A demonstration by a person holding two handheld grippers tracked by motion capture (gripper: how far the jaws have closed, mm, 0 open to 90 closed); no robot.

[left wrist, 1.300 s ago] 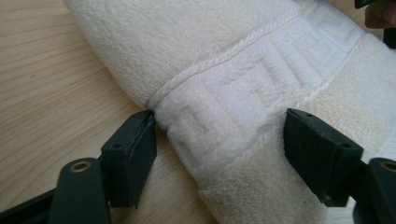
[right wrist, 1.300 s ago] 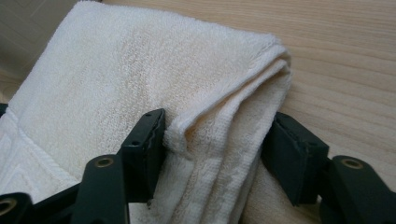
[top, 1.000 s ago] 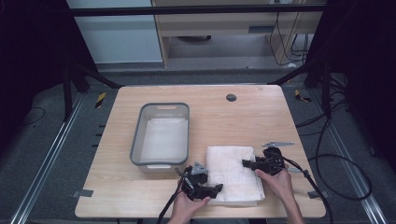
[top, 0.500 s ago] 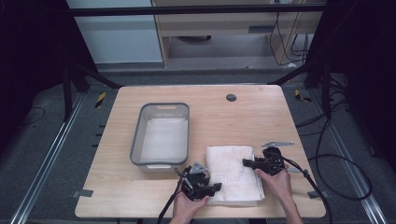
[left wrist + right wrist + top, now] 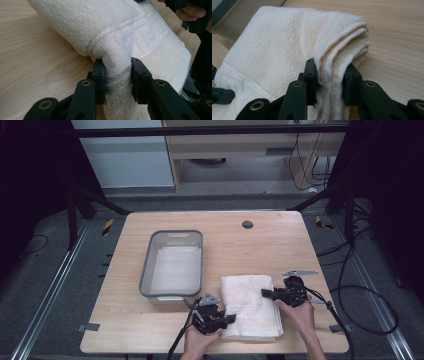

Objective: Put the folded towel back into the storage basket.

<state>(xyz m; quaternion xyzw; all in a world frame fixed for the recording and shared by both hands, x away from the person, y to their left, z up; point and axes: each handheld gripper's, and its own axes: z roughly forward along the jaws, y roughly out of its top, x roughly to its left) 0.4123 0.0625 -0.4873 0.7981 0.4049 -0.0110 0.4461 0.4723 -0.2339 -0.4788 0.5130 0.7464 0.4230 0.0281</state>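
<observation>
Towel (image 5: 250,305) pinched at opposite edges by both level claws.

We saw the towel (image 5: 249,306): white terry, folded into a thick rectangle with a woven border band, flat on the table's (image 5: 260,245) near right part, just right of the tub (image 5: 172,262), two edges bunched up.

Counter (image 5: 250,250) evenly lit from overhead; surroundings dark. High view soft, low resolution. Gripper views sharp on towel (image 5: 120,32), foreground jaws slightly blurred.
</observation>
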